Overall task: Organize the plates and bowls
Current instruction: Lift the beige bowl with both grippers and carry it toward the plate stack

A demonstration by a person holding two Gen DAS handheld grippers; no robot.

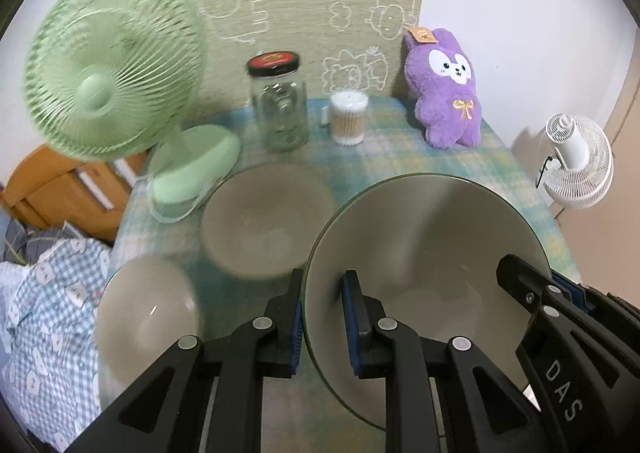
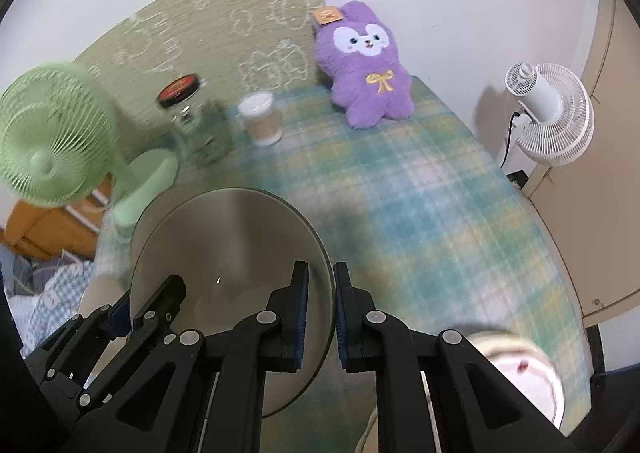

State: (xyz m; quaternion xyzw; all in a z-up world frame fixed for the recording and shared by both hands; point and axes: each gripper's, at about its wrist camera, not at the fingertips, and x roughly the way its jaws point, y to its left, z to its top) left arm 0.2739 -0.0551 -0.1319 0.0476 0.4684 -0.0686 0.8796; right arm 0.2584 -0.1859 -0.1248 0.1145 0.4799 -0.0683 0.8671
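Left wrist — both grippers (image 1: 322, 323) pinch empty bowl (image 1: 432, 253).

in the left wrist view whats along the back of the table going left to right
green fan → glass jar → cotton swab tub → purple plush bunny → white fan, which is off the table's right edge

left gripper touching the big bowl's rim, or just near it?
Touching. The left wrist view shows the left gripper with its blue pads on either side of the large bowl rim, one inside and one outside, no gap visible.
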